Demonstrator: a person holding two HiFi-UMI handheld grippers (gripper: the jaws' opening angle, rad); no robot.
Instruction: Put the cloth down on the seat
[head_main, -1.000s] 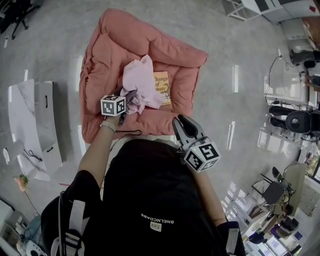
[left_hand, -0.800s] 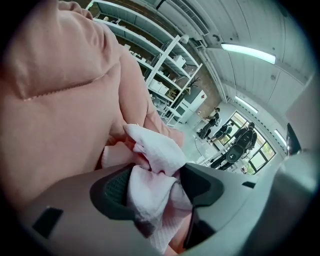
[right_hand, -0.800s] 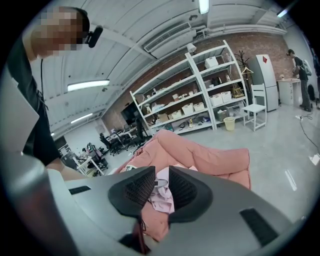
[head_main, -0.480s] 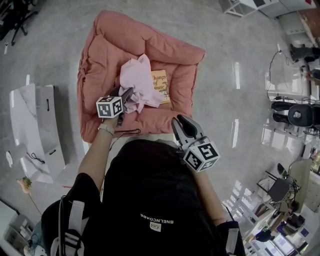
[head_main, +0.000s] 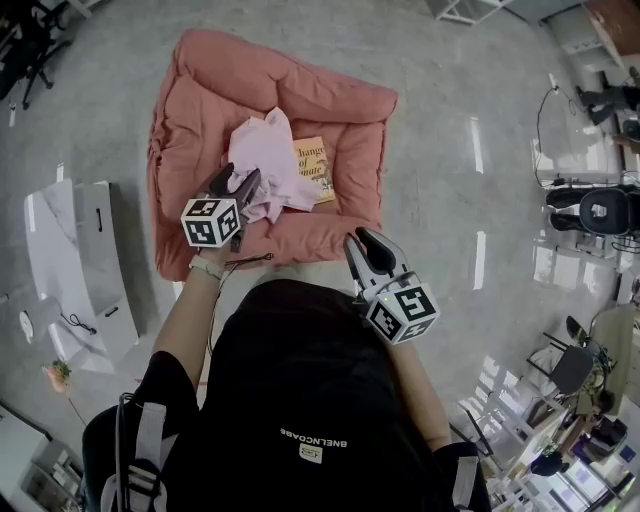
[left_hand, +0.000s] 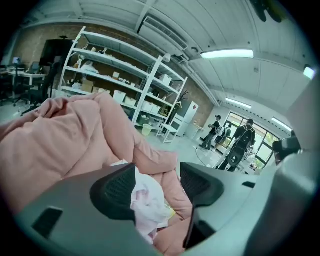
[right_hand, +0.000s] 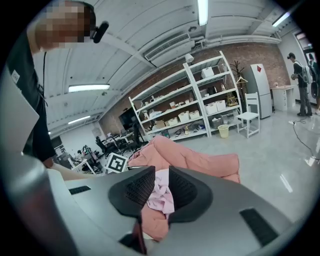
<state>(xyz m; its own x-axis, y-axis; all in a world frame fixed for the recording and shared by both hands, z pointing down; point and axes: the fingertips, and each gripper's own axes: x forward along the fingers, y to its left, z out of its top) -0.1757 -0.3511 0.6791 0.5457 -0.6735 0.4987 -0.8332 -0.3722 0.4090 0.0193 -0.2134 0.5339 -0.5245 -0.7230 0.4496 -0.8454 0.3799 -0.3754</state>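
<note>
A pale pink cloth (head_main: 265, 165) lies crumpled in the hollow of the salmon cushion seat (head_main: 200, 90) on the floor, partly over a yellow book (head_main: 316, 168). My left gripper (head_main: 238, 178) hovers above the cloth's near-left edge. Its jaws have just been opening and stand wide with nothing between them. In the left gripper view the cloth (left_hand: 147, 200) shows below and beyond the gripper (left_hand: 157, 182), apart from the pads. My right gripper (head_main: 360, 242) is held close to the person's body, off the seat's near-right corner. Its jaws (right_hand: 161, 182) leave a narrow gap that frames the distant cloth (right_hand: 162, 195) and holds nothing.
A white cabinet (head_main: 80, 260) lies on the grey floor left of the seat. Desks, chairs and cables crowd the right edge (head_main: 590, 230). White shelving (left_hand: 120, 75) stands behind the seat, and people (left_hand: 245, 140) stand far off by the doorway.
The left gripper has let go of the cloth and risen off it, drawing back to the seat's near-left side. The cloth stays on the seat. The right gripper has barely shifted.
</note>
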